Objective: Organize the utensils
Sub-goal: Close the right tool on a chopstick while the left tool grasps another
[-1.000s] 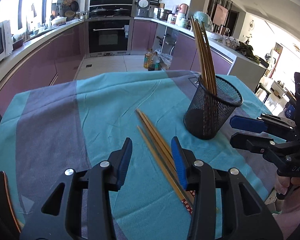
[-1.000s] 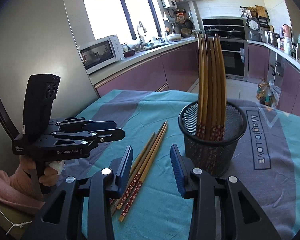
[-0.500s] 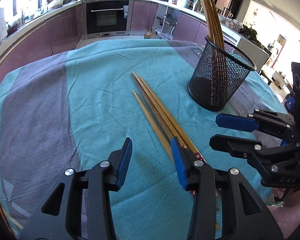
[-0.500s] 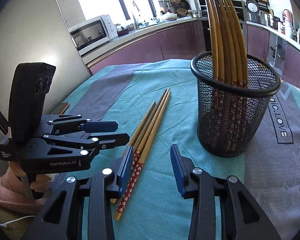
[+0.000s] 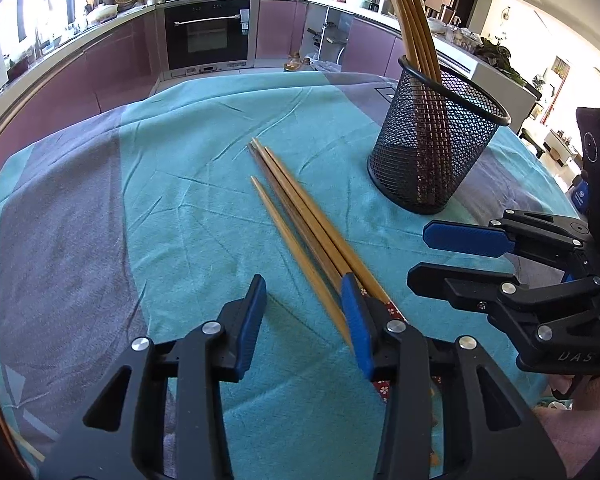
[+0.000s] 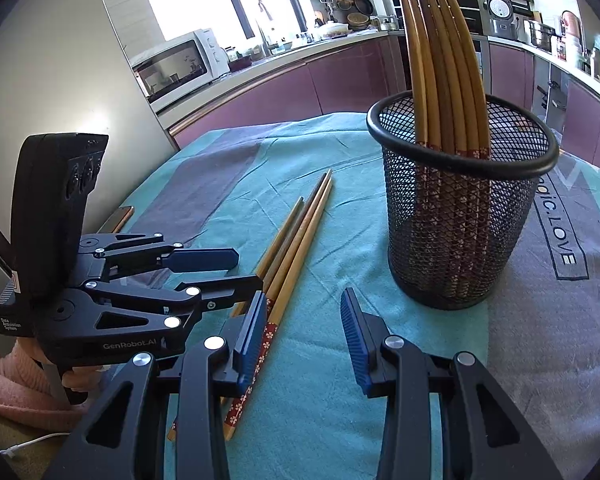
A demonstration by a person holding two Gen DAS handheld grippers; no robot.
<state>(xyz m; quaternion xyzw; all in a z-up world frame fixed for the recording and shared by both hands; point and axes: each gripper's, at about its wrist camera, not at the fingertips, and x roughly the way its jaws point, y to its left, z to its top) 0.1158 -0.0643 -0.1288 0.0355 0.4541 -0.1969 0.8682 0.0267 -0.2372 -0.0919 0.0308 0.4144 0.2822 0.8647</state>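
- Since a second ago both grippers have come down toward the cloth (image 5: pixel 180 184); the loose chopsticks (image 5: pixel 300 224) and the cup (image 5: pixel 432 152) now fill more of each view, and the kitchen behind has slid up out of frame
- The left gripper (image 5: pixel 304 316) has just been narrowing its jaws; they are still apart with only cloth between the pads, nothing gripped
- Its right-hand pad sits over the patterned ends of the chopsticks; whether it touches them I cannot tell
- The right gripper (image 6: pixel 304 332) hangs with its jaws parted and nothing between them, just above the cloth
- In the right view the chopsticks (image 6: pixel 296 240) pass under its left-hand finger, and the left gripper (image 6: pixel 204 268) lies over their near ends
- In the left view the right gripper (image 5: pixel 460 256) is low on the right, jaws apart, near the cup
- Three chopsticks lie side by side on the teal band of the cloth, tips pointing away, red flowered ends toward the person
- The black mesh cup (image 6: pixel 460 216) stands upright to their right, apart from them
- A bunch of chopsticks (image 6: pixel 440 60) stands in it, tips up, flowered ends down, leaning on the far rim
- A pink sleeve (image 6: pixel 4 384) shows behind the left gripper
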